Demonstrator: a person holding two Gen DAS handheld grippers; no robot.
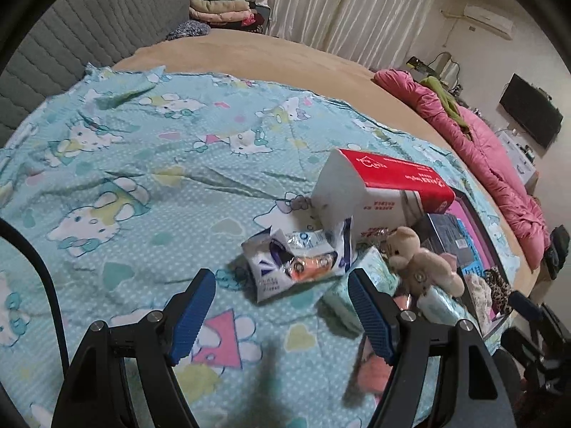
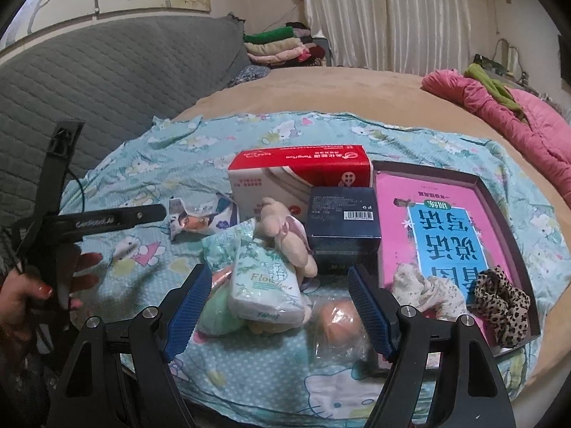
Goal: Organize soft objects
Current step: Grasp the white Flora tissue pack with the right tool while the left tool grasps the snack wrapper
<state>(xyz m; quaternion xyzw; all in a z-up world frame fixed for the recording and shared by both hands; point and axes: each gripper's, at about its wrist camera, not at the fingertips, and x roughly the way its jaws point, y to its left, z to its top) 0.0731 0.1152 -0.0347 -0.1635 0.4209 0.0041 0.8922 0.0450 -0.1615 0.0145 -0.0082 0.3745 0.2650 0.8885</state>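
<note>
On the bed's pale blue cartoon-print sheet (image 2: 171,142), soft things are heaped beside a dark shallow tray (image 2: 506,192). From the left, a crumpled white and purple wipes pouch (image 1: 296,264) is seen ahead of the left claw (image 1: 282,314), which is spread and empty. Further right, a white floral tissue pack (image 2: 264,285) and beige plush bear (image 2: 285,235) lie between the right claw's (image 2: 278,310) spread blue pads. The pack should probably be pinched squarely at mid-body, without catching the bear.

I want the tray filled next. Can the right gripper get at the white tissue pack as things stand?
Probably yes: the right gripper is open, and the white tissue pack lies on top of the pile between its fingers, though the teddy bear leans against it.
</note>
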